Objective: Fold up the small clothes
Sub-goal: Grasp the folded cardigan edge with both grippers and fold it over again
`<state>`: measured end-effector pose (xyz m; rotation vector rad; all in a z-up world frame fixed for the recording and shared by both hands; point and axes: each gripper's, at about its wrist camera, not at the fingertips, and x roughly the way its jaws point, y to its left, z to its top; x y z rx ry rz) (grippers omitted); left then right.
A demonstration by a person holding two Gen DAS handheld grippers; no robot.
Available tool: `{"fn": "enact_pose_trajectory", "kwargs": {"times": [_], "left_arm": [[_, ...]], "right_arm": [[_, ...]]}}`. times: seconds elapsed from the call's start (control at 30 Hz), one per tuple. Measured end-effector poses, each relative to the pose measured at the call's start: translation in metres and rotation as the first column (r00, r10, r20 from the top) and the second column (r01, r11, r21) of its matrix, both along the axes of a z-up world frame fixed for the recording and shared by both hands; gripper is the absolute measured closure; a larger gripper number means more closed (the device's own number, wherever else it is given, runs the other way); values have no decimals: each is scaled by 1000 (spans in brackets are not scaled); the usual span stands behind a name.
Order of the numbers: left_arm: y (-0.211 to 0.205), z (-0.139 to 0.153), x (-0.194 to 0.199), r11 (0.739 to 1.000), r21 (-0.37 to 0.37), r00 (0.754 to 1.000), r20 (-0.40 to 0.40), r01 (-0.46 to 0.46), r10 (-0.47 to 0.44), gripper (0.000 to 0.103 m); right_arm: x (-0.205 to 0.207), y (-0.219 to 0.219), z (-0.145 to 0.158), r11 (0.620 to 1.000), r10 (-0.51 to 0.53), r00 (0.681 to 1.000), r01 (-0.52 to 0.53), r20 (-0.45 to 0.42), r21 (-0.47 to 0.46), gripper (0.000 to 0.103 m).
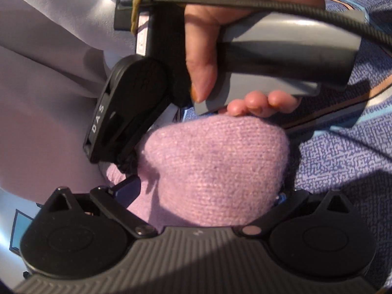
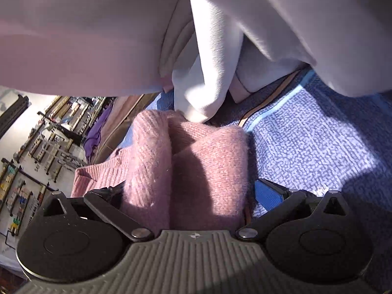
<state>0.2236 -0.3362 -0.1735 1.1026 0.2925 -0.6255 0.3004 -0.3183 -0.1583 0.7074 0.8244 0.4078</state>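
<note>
The pink knitted garment [image 1: 210, 169] lies bunched on the blue patterned cloth [image 1: 343, 161]. It bulges between the spread fingers of the left gripper [image 1: 205, 196], which stand apart around it. The right gripper [image 2: 186, 191], held by a hand [image 1: 235, 19], also stands apart around the knit. Pale fabric [image 2: 98, 36] hangs behind.

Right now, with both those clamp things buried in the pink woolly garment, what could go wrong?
The pink knit garment is bunched thick between the right gripper, so a fold made now would likely come out lumpy. Its fuzzy fibres could snag on the fingers. The left gripper works so close to the right one that the two tools might knock together.
</note>
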Motion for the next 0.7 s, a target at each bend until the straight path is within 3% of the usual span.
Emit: {"fn": "enact_pose_trajectory", "kwargs": {"times": [0.07, 0.17, 0.2, 0.27, 0.4, 0.7], "left_arm": [[-3, 1, 4, 1000, -27, 999, -33, -10, 9, 3], [2, 7, 18, 994, -99, 988, -148, -45, 30, 16], [4, 7, 21, 994, -103, 987, -160, -47, 30, 16], [4, 8, 28, 993, -105, 984, -174, -45, 26, 17], [10, 14, 45, 989, -135, 976, -217, -53, 22, 17], [62, 53, 33, 946, -307, 964, -267, -99, 15, 16]], "right_arm": [[3, 4, 3, 999, 25, 1000, -25, -3, -23, 0], [2, 3, 2, 999, 18, 1000, -18, -15, -31, 0], [6, 1, -1, 1000, 4, 1000, -4, -31, -8, 12], [2, -4, -8, 998, -9, 999, 11, -40, 54, 22], [-8, -7, -5, 993, -43, 999, 45, -24, 110, 37], [-24, 21, 42, 982, -79, 996, 71, 37, 178, 48]]}}
